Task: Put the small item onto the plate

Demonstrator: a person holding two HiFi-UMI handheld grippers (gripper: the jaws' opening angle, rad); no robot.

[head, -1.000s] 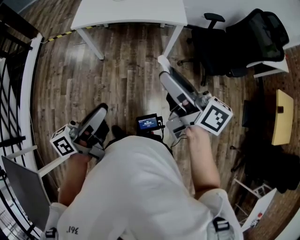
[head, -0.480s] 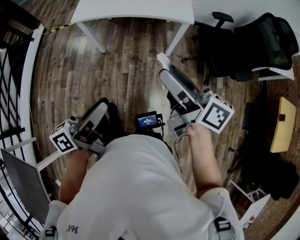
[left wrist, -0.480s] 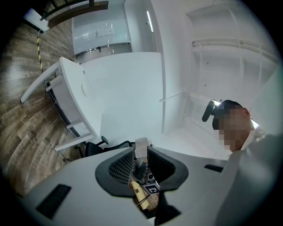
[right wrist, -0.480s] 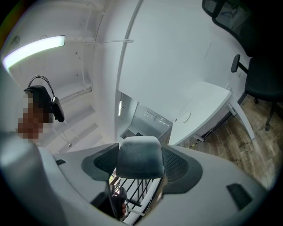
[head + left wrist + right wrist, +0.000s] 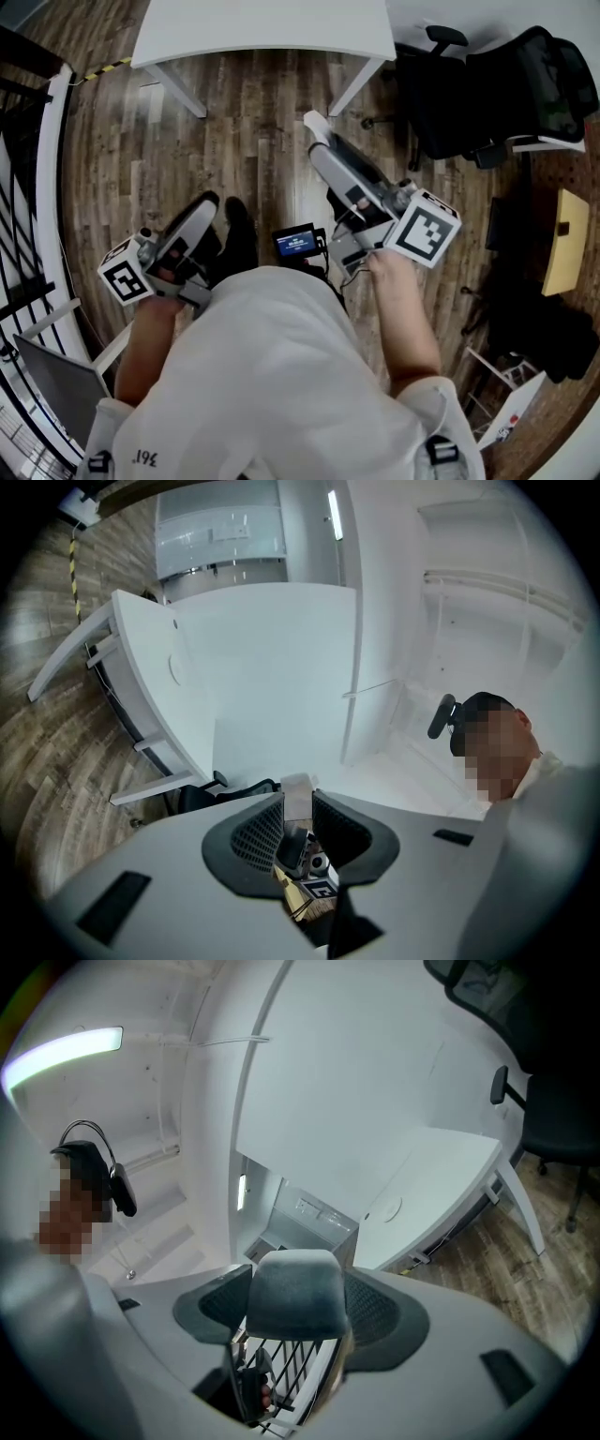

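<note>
The left tongs (image 5: pixel 207 200) are seen drawn together at the tips with nothing between them, and the right tongs (image 5: pixel 313 123) likewise. Both are held out over the wooden floor (image 5: pixel 253 122), well apart from the white surface (image 5: pixel 262 23) at the far side. A black chair (image 5: pixel 450 84) is seen to the right of that surface, and a small lit screen (image 5: pixel 295 244) is worn at the person's front, between the two tongs.

Neither the small item nor the plate can be found in any view, so its place cannot be given, and the task is judged not yet begun. Its handling can only be supposed from its name: it is probably light and easily knocked aside. It would best be taken across its middle with narrow-set tongs and gentle pressure.
</note>
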